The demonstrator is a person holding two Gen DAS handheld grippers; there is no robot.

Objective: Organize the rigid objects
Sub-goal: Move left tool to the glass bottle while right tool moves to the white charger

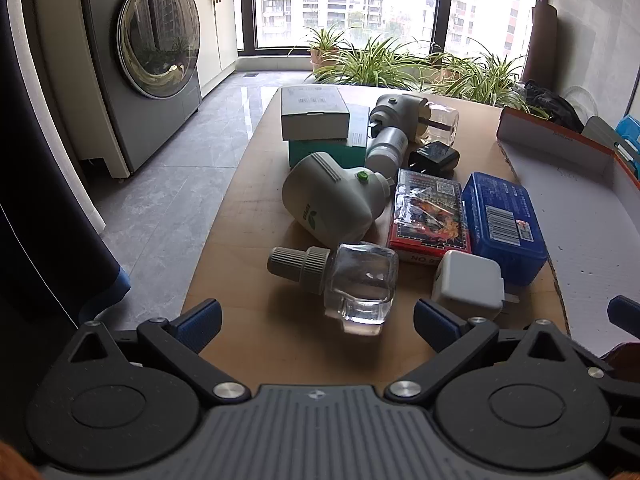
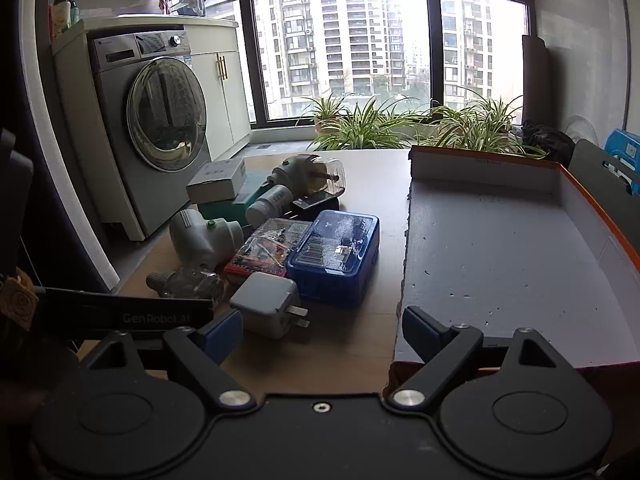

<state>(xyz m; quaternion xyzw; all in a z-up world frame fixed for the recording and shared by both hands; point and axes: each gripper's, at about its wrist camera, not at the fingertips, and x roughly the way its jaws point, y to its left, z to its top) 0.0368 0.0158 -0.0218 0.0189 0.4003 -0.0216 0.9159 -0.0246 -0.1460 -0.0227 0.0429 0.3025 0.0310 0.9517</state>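
A cluster of rigid objects lies on the wooden table (image 1: 240,216). Nearest is a clear bottle with a grey cap (image 1: 360,286), on its side just ahead of my open left gripper (image 1: 316,324), not touched. Beside it are a white charger (image 1: 468,286), a red card box (image 1: 428,216), a blue box (image 1: 504,224) and a white plug-in device with a green button (image 1: 332,204). My right gripper (image 2: 322,334) is open and empty, with the white charger (image 2: 266,304) just ahead to its left. An empty shallow cardboard tray (image 2: 500,264) lies to the right.
Farther back sit a white box on a teal box (image 1: 314,114), a white bottle (image 1: 386,150), a black charger (image 1: 434,156) and a second plug-in device (image 1: 416,114). A washing machine (image 1: 148,52) stands left. Potted plants (image 1: 380,64) line the window.
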